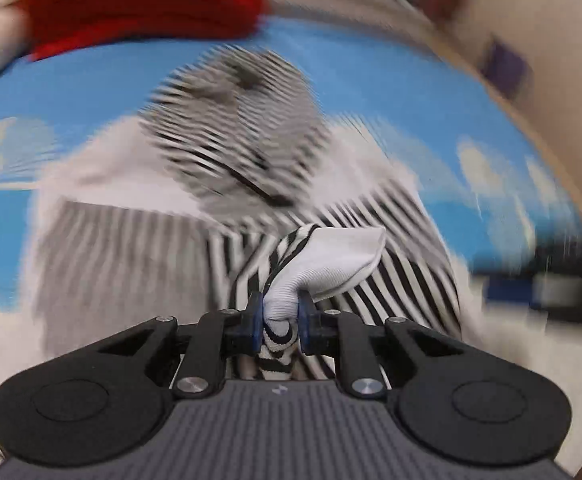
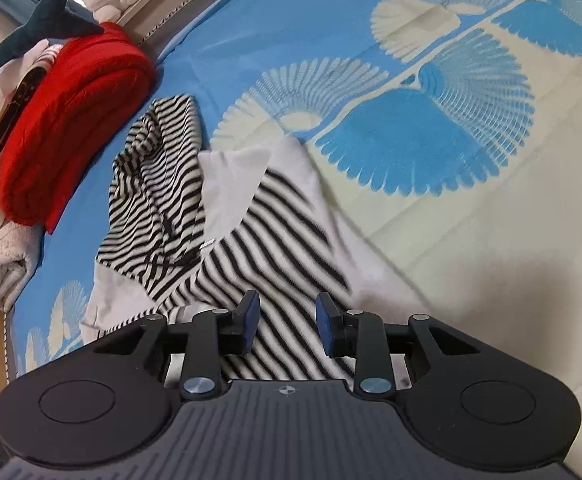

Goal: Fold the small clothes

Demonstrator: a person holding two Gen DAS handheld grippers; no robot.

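Left gripper (image 1: 279, 318) pinches the striped top (image 2: 227, 220) at its white cuff; the body stretches toward upper frame. Right gripper (image 2: 287, 322) hangs spread, empty, right over the stripes.

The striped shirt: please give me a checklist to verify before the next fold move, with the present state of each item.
1. Left tongs grip the fabric: ok, the pads pinch a white cuff of the striped shirt.
2. Right tongs grip the fabric: not ok, the jaws stand apart above the stripes, nothing pinched.
3. Shirt lies flat: not ok, one striped part is bunched near the red garment.
4. Space on the blue bedcover for folding: ok, bare beside the shirt.
5. Left view sharp enough to judge the fold line: cannot tell, it is blurred.
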